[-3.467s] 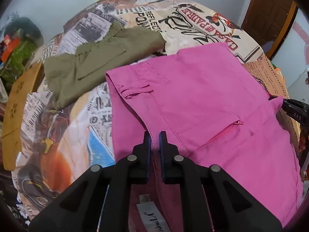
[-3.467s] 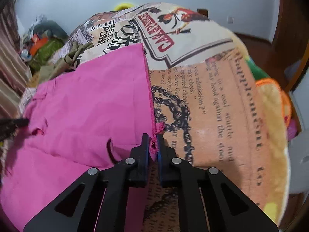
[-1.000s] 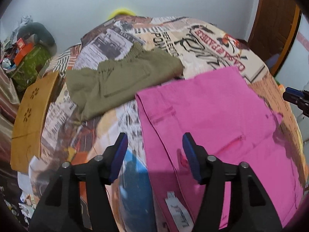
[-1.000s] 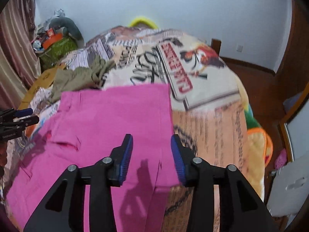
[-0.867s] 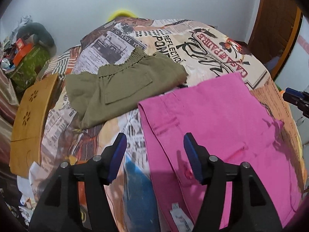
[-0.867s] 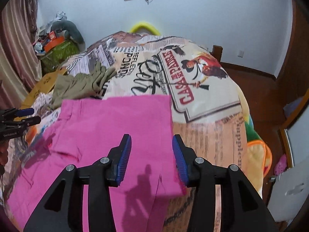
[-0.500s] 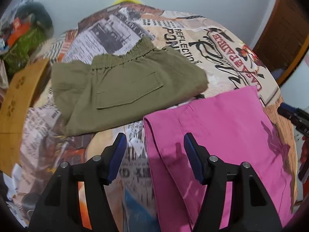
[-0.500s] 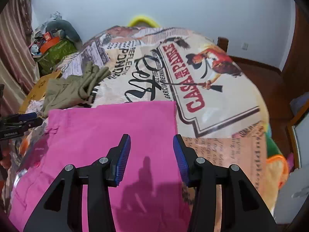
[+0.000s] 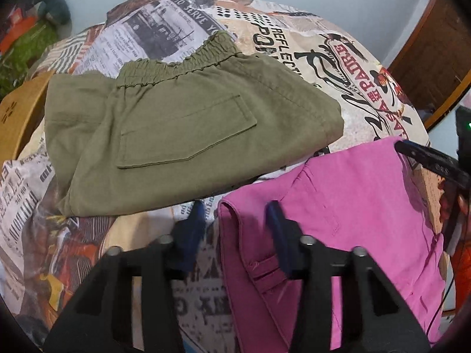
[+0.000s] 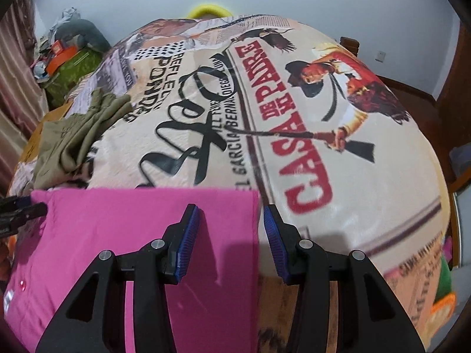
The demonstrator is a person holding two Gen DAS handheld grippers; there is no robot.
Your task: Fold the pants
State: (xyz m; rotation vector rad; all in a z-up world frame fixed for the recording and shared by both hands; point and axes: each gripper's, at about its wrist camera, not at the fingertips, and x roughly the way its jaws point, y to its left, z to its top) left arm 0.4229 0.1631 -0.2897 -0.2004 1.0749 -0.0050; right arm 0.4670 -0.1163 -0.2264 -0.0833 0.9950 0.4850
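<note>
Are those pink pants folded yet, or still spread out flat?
Folded. The pink pants lie doubled on the bed, their layered fold edge between the open left gripper fingers. How many folds, I cannot tell.

We are looking at a bed (image 10: 338,135) covered in a newspaper-print blanket. Pink pants (image 9: 353,206) are lying folded at its near side, and folded olive pants (image 9: 182,135) are resting just beyond them, far left.

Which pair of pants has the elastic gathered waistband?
The olive green pants, lying beyond the left gripper with a patch pocket showing. The pink pants beside them have a flat waistband with belt loops.
</note>
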